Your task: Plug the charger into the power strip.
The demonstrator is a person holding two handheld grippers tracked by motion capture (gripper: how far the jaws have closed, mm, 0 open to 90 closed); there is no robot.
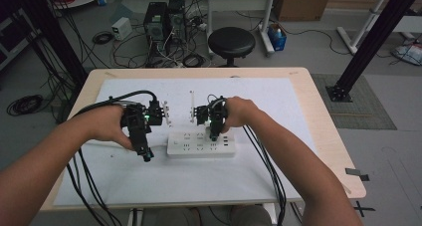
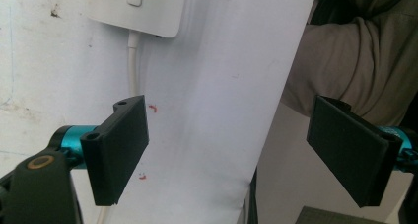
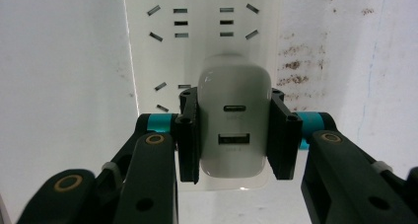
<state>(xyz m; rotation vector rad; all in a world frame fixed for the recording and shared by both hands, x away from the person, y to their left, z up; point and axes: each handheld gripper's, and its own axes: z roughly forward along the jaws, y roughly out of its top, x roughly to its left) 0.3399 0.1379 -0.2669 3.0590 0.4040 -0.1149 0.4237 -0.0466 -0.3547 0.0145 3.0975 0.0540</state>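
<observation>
1. Right gripper (image 3: 234, 135) pinches a white charger (image 3: 235, 120) by its two sides, both jaws pressed flat against it, its two USB ports facing the camera.
2. That charger sits over the white power strip (image 1: 186, 145), which lies across the middle of the table (image 1: 318, 111); in the right gripper view it covers a socket near the strip's end, with free sockets beyond it.
3. Whether the prongs are fully seated is hidden behind the charger's body, so I judge the plugging step to be at or near its end, not confirmed.
4. Left gripper (image 2: 246, 155) is spread wide and holds nothing, hovering just beside the strip's switch end and its cord (image 2: 132, 61).
5. Left to do, by my reading: press home if needed and release.
</observation>
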